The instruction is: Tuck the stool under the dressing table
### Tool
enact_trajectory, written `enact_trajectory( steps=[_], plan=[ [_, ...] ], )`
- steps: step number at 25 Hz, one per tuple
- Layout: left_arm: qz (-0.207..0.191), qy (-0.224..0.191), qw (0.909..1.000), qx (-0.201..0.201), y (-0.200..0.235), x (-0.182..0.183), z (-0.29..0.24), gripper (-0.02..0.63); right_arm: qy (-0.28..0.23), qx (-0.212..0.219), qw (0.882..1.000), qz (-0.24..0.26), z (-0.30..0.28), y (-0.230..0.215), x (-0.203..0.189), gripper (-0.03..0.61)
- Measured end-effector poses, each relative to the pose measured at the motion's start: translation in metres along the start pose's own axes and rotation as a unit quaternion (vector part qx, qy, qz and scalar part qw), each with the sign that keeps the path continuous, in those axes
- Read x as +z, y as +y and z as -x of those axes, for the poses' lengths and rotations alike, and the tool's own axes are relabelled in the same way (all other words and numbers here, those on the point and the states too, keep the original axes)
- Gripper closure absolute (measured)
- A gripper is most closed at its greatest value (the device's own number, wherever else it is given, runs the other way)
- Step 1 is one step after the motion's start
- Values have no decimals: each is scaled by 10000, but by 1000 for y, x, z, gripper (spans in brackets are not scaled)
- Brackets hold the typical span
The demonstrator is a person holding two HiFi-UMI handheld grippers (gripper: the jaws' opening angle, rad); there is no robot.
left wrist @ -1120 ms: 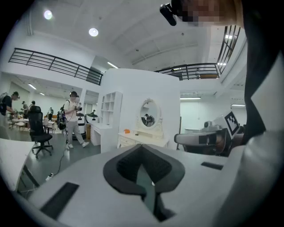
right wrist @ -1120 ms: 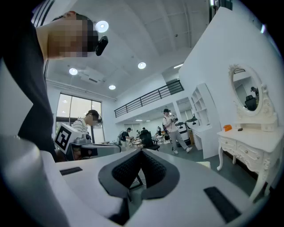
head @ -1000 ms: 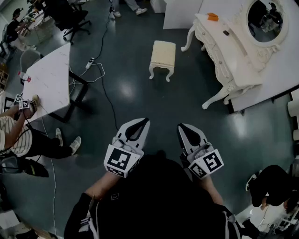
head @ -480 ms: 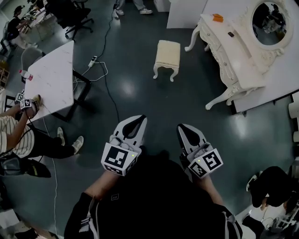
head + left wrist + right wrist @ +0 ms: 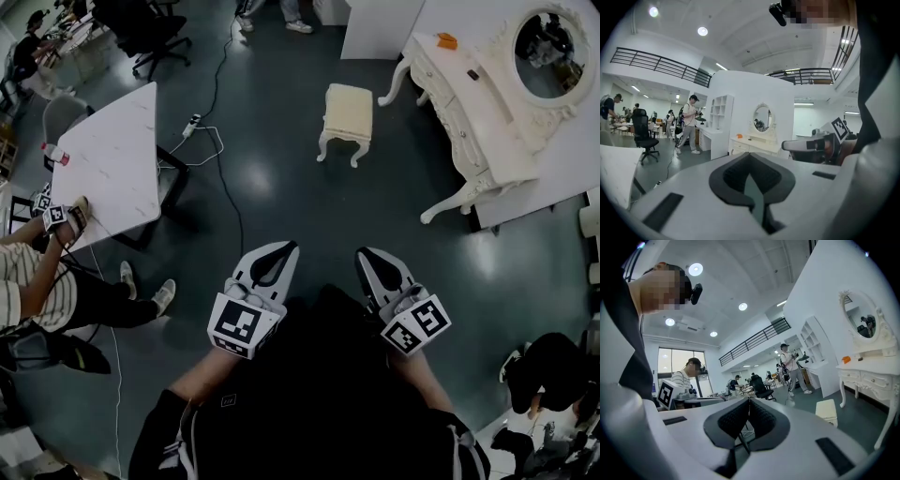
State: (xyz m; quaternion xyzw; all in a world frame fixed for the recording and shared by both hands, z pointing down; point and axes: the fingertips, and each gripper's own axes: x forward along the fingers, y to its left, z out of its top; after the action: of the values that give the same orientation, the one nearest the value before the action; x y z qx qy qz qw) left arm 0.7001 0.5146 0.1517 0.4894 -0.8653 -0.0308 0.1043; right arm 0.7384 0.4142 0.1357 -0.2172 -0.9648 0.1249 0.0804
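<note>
Cream-white and padded, the stool (image 5: pixel 349 117) stands alone on the dark floor (image 5: pixel 300 202). It is well apart from the person and a little to the left of the dressing table (image 5: pixel 473 112), not under it. One curved front leg of the table is near the stool, but the two do not touch. Both tools are held low in front of the person. The left gripper (image 5: pixel 281 249) has its jaws pressed together with nothing between them. The right gripper (image 5: pixel 368 255) is the same, closed and empty.

So the task is at its very beginning, I judge; the stool is not yet reached. Several things could go wrong from here. With the jaws closed no grip on the stool is possible. They must be opened before arriving, or the tips will only push the seat and may tip it, because it stands on thin curved legs. A black cable (image 5: pixel 225 187) runs over the floor near a power strip (image 5: pixel 194 120) and toward the person. It lies left of the straight path, yet a foot can catch it if the walk drifts to that side. When the stool is slid in, its legs could knock against the carved legs of the table, since the opening between them looks narrow from here. A hard knock might shake the table and disturb the small orange thing (image 5: pixel 447 40) on its top, or the oval mirror (image 5: pixel 542 42).
</note>
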Motion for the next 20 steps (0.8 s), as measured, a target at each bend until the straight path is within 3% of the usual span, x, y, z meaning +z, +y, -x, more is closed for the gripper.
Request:
enact_trajectory(
  steps=[8,13,20],
  plan=[
    [-9,-35,9998,185,46,11,-31,609,-63,36,9999,-87,-40,-29,9,558],
    [-53,47,9994,351,78,17,-69,607,-69,111,9999,-58,-73,-70,18,558],
    [-39,180,9995,269,116,38,-149,607,-82,113,9998,-120,-127,-142,48,558]
  ],
)
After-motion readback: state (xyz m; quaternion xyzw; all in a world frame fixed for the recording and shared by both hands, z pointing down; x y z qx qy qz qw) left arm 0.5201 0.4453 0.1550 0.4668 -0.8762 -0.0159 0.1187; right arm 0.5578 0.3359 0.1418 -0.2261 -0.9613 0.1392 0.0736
